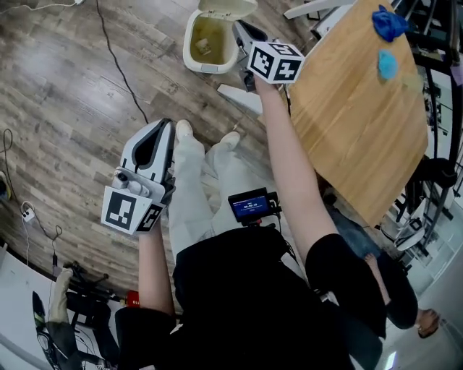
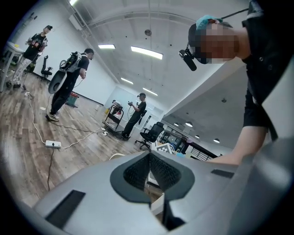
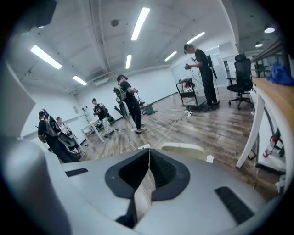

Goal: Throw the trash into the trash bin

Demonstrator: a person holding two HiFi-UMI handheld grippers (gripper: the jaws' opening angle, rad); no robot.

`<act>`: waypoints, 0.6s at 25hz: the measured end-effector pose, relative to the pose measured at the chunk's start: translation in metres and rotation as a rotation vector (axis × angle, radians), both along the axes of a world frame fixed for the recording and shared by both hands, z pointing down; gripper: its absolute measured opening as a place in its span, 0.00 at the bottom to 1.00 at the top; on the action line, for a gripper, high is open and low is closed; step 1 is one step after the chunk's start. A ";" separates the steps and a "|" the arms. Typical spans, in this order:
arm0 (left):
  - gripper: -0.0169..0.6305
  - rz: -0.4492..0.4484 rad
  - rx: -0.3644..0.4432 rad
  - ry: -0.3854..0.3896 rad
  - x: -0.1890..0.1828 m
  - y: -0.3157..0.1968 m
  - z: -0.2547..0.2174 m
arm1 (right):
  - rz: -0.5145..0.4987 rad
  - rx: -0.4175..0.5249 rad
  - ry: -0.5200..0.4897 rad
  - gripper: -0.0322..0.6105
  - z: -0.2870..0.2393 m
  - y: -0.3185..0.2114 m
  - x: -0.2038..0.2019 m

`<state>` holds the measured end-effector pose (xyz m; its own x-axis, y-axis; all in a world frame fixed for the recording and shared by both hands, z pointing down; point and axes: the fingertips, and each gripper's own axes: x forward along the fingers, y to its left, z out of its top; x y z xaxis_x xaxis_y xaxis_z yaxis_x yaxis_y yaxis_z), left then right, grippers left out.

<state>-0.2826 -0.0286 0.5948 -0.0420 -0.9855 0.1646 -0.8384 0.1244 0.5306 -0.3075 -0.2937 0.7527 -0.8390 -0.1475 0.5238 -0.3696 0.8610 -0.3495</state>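
The cream trash bin [image 1: 189,45] stands on the wood floor with its lid [image 1: 228,7] up, and a pale crumpled piece [image 1: 203,48] lies inside. My right gripper [image 1: 239,27] hangs just right of the bin's rim, shut, with nothing between its jaws. In the right gripper view [image 3: 149,149] the closed jaws point over the bin's rim [image 3: 181,148]. My left gripper [image 1: 163,124] is held low at the left, away from the bin, its jaw tips together and empty [image 2: 149,153]. Two blue crumpled pieces [image 1: 389,23] [image 1: 388,63] lie on the wooden table [image 1: 354,123].
The table's white leg [image 1: 242,97] stands close to the bin. A black cable [image 1: 119,69] runs across the floor, and a power strip [image 1: 27,212] lies at the left. Other people [image 3: 128,103] and an office chair [image 3: 241,78] are farther off.
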 end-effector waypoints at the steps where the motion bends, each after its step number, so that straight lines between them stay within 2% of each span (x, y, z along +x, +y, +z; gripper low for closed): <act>1: 0.04 0.005 0.006 -0.006 0.004 0.000 -0.009 | -0.005 0.014 -0.048 0.05 -0.026 0.005 0.004; 5: 0.04 0.022 0.026 -0.022 0.025 0.006 -0.046 | -0.038 0.049 -0.207 0.05 -0.122 0.041 0.037; 8: 0.04 0.045 0.070 -0.062 0.025 -0.008 -0.078 | -0.061 0.102 -0.316 0.05 -0.193 0.064 0.058; 12: 0.04 0.095 0.107 -0.169 0.035 -0.017 -0.114 | -0.110 0.200 -0.393 0.05 -0.273 0.102 0.094; 15: 0.04 0.129 0.132 -0.201 0.047 -0.023 -0.143 | -0.141 0.270 -0.421 0.05 -0.319 0.123 0.119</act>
<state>-0.2360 -0.0519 0.4519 0.0662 -0.9972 0.0357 -0.9328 -0.0491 0.3570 -0.1883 -0.1707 0.4335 -0.9902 -0.1013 0.0958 -0.1189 0.9723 -0.2014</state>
